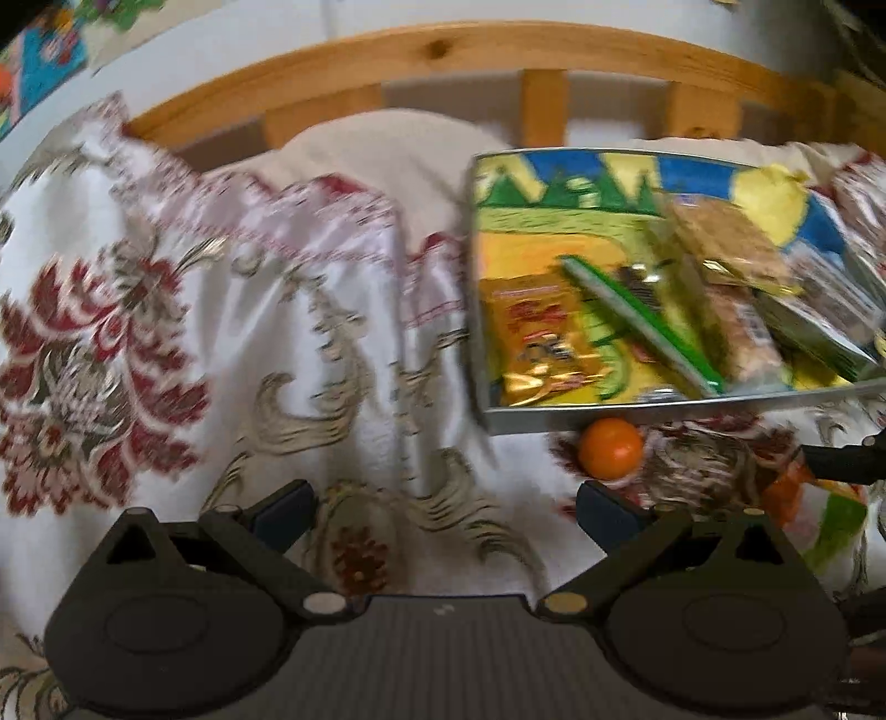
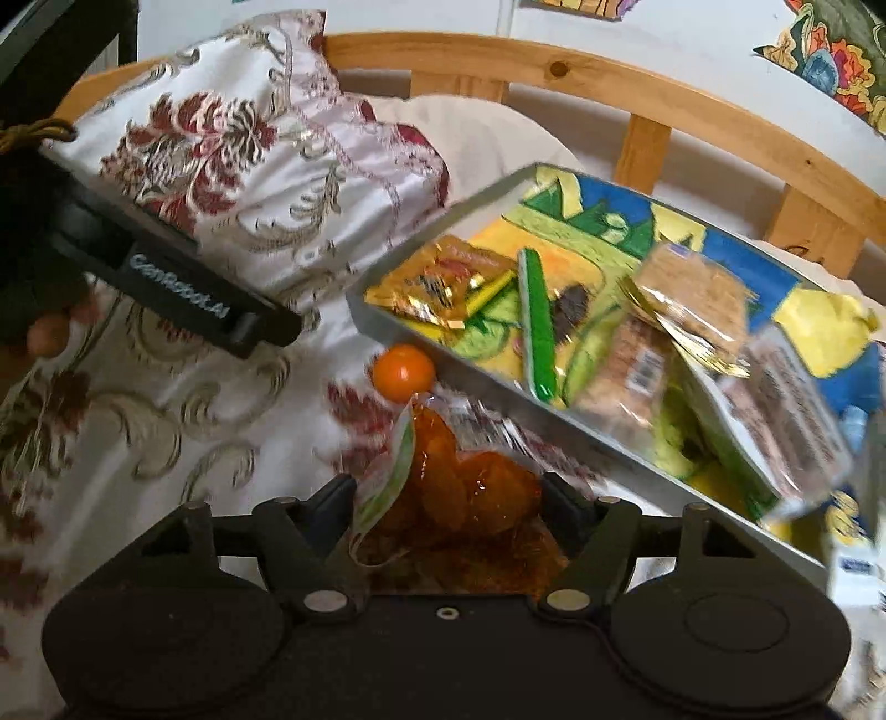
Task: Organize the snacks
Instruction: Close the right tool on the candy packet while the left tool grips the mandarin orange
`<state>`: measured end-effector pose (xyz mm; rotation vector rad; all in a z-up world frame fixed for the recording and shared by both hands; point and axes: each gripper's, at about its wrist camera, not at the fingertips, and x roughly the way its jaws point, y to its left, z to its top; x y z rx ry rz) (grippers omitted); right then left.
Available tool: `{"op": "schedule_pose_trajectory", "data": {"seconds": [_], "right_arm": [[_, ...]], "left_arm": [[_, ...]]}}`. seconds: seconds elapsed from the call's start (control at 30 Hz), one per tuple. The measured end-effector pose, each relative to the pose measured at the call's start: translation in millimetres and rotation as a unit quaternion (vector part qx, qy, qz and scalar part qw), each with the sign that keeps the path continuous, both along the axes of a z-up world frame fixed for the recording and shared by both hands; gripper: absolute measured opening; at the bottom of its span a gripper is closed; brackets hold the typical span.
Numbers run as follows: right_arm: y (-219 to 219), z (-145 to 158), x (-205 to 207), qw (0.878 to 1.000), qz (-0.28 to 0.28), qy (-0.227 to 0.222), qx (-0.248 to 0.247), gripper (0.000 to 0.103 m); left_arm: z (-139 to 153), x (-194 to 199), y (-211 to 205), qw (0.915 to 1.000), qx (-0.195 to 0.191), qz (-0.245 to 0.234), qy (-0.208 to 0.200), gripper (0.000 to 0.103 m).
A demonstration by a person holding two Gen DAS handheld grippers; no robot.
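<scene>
A metal tray (image 1: 609,418) (image 2: 498,401) with a colourful picture on its floor lies on the floral bedspread. It holds a gold-orange packet (image 1: 531,338) (image 2: 437,282), a green stick pack (image 1: 642,327) (image 2: 537,327) and clear packs of crackers (image 1: 725,243) (image 2: 692,293). A small round orange fruit (image 1: 611,447) (image 2: 403,372) rests against the tray's near rim. My right gripper (image 2: 449,487) is shut on a clear bag of dried apricots (image 2: 443,531) (image 1: 830,520), just in front of the tray. Over bare bedspread to the tray's left, my left gripper (image 1: 446,498) is open and holds nothing.
A wooden slatted headboard (image 1: 443,50) (image 2: 637,94) runs behind the bed. A floral pillow (image 2: 249,138) lies left of the tray. The left gripper's black body (image 2: 221,315) and a hand (image 2: 50,332) reach in from the left. A white carton (image 2: 855,565) stands at the right edge.
</scene>
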<state>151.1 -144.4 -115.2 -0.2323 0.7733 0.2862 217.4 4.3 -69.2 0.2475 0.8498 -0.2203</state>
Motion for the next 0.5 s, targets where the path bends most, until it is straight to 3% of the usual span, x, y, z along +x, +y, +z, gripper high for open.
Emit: {"op": "schedule_pose_trajectory", "data": {"seconds": [0.1,0.27,0.5], "right_arm": [[-8,6,-16,1.000,-0.008,0.023,-0.016,0.073],[-16,12,-38,0.999,-0.018,0.040,-0.030,0.073],[-15,8,-29,0.999,-0.033,0.040,-0.003,0.074]], "left_arm": [[-2,-7,-10,0.9991,-0.021,-0.036,-0.008,0.102],[-12,-8,-13,0.9935,-0.101,-0.052,-0.006,0.102],[-39,2,-34,0.9935,-0.071,-0.086,-0.023,0.102]]}}
